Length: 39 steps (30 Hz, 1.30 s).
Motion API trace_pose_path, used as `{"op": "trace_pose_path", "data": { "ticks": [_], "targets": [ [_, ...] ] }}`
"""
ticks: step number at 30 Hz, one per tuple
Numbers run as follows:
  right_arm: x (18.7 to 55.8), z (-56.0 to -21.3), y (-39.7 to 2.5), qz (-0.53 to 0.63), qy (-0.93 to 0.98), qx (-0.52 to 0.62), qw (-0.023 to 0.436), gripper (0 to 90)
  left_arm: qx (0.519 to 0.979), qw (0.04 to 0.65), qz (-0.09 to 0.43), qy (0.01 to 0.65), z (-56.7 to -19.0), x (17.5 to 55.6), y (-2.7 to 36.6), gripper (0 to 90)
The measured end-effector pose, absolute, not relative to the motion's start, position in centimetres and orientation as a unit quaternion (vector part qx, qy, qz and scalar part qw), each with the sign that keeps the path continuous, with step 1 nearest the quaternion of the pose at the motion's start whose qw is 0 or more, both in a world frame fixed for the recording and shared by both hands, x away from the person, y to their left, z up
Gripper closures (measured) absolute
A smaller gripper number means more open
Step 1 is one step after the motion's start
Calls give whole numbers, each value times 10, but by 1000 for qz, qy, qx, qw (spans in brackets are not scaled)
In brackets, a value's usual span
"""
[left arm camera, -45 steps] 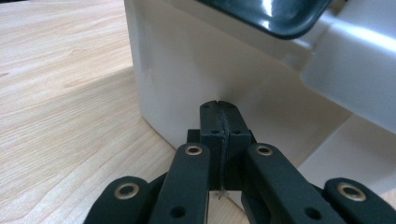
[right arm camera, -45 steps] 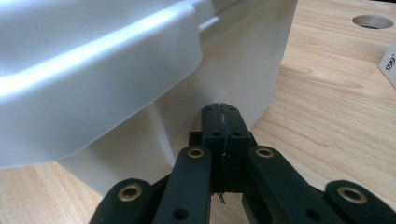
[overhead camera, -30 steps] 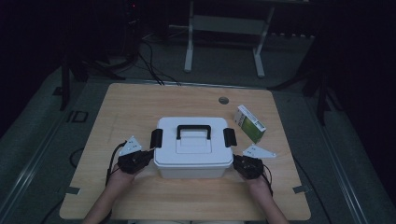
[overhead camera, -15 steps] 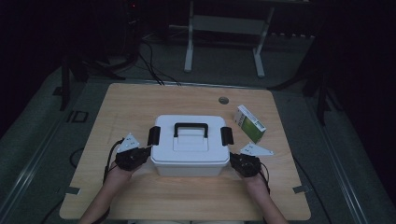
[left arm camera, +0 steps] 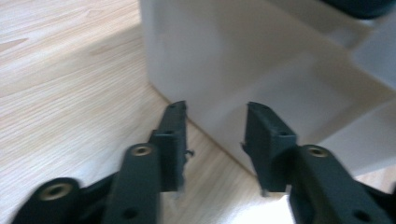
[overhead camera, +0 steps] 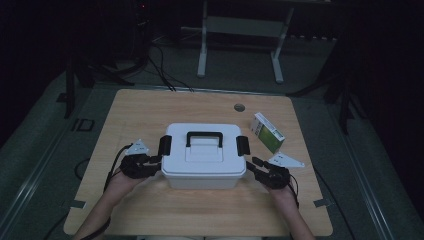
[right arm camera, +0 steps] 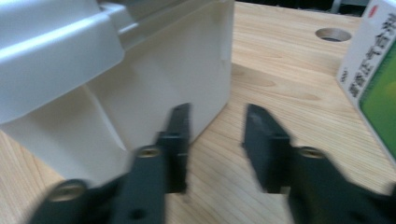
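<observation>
Trouble could come if the left gripper and right gripper, jaws apart and empty beside the white lidded plastic storage box mid-table, shove it sideways into the nearby green-and-white carton.

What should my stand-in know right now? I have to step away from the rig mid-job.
Left gripper: open, empty, at the left side of the white box. Right gripper: open, empty, at the box's right side.
The box sits mid-table, lid on, black handle flat, both side latches look shut.
A green and white carton lies to the box's right.
Done: nothing visible yet. Left: probably undo the latches or shift the box.
</observation>
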State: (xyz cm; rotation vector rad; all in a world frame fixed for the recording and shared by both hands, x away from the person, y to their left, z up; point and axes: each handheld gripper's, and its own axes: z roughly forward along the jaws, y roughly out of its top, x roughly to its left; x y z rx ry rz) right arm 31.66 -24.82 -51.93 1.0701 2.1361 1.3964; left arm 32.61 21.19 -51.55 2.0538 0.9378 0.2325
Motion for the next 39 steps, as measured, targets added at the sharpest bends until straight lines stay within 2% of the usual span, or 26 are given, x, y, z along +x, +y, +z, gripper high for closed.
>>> {"op": "trace_pose_path", "data": {
  "ticks": [1,2,3,4,5,6,7,10,13,20,28,37,39],
  "targets": [
    [317,-519,-251,501,754,381,187,449,830,406,88,373,-515,328,214,525],
    [317,-519,-251,501,754,381,187,449,830,406,88,373,-515,328,214,516],
    [316,-519,-256,503,754,381,184,381,833,400,81,373,-515,330,216,515],
    [316,-519,-256,503,754,381,184,381,838,393,75,371,-514,331,217,515],
    [315,-518,-259,509,753,377,181,292,841,387,76,369,-514,332,218,487],
    [315,-518,-259,509,753,377,181,292,845,381,74,368,-513,333,219,487],
    [313,-519,-261,506,763,364,169,189,849,375,70,366,-513,334,221,485],
    [312,-521,-266,511,766,360,154,147,857,357,63,366,-511,338,225,441],
    [313,-526,-274,515,767,358,137,136,867,338,57,363,-509,341,229,434],
    [314,-536,-290,508,769,363,134,133,895,278,43,347,-502,344,234,391],
    [308,-539,-297,495,776,360,153,133,916,218,37,334,-497,342,233,391],
    [309,-542,-297,492,779,360,146,134,942,139,20,305,-493,338,234,391],
    [310,-543,-298,493,777,364,142,133,942,138,19,306,-492,338,234,391]
  ]
}}
